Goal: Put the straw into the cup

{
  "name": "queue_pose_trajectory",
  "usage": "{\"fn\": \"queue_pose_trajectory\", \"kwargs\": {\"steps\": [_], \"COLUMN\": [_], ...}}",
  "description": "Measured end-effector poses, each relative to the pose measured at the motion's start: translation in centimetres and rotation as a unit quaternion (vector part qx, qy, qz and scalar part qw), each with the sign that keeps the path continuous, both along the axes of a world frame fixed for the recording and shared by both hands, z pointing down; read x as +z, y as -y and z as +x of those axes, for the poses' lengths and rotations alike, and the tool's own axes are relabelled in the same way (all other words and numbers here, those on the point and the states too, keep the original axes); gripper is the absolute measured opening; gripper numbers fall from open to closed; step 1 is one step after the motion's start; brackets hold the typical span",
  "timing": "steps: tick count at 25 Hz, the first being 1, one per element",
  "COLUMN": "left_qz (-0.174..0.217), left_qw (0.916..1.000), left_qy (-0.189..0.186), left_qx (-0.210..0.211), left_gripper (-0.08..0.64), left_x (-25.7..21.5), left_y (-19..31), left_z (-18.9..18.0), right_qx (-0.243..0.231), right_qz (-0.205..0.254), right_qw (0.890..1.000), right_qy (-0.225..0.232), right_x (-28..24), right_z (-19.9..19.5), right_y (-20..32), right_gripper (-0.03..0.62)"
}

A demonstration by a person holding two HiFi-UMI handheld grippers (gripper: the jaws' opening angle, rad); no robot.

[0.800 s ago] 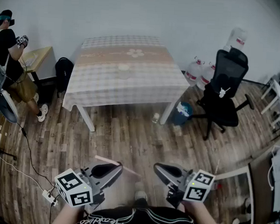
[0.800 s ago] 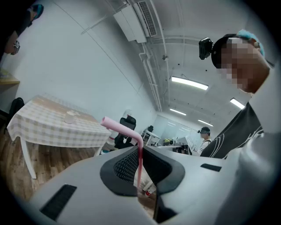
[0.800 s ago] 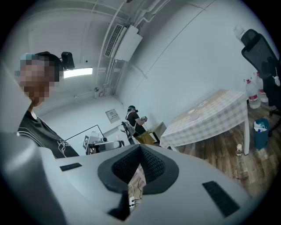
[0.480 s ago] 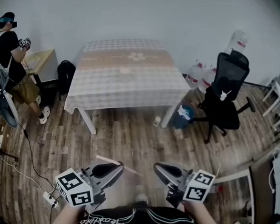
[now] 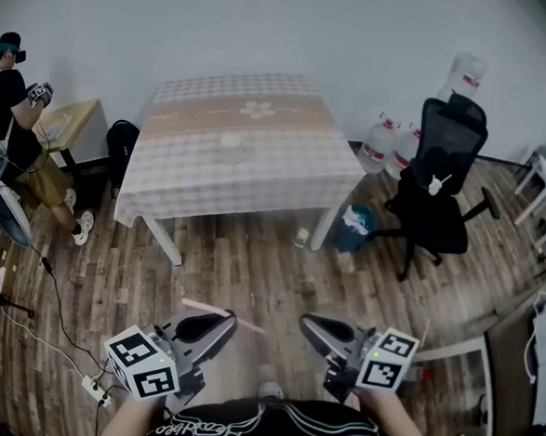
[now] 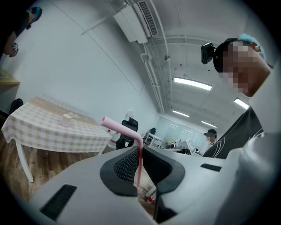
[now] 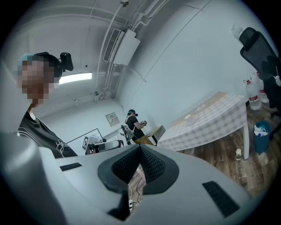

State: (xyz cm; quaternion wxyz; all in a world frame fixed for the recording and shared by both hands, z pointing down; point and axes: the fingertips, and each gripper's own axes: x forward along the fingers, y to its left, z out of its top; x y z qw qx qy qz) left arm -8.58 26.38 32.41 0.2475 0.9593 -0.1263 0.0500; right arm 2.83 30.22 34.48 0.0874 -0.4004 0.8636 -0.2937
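head view: cup (image 5: 230,141) edged nearer, still far from the straw (image 5: 197,305) in the clenched left hand-held gripper (image 5: 229,319); right hand-held gripper (image 5: 308,325) clenched empty

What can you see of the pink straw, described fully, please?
The straw is pale pink, thin, plastic by its look, with a bend near one end. Its longer part runs between the jaws of the left gripper, which is shut on it; the shorter part angles off leftward in the left gripper view. Nothing else touches it; it is held in the air.
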Motion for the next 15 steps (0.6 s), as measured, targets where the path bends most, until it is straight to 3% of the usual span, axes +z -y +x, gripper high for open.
{"fn": "queue_pose_trajectory", "kwargs": {"steps": [7,15], "left_qz": [0.021,0.032], "left_qw": [0.9994,0.9986], "left_qy": [-0.003,0.001], "left_qx": [-0.027,-0.043], "left_gripper": [0.025,0.025], "left_x": [-1.0,-0.3], "left_y": [2.1,2.9], "left_z": [4.1,5.5], "right_qx": [-0.004,0.003], "right_qz": [0.014,0.015], "right_qw": [1.0,1.0], "right_qy": [0.0,0.011], "right_x": [-0.3,0.6], "right_z": [4.6,7.2], "right_y": [1.9,2.7], "right_gripper": [0.012,0.012]}}
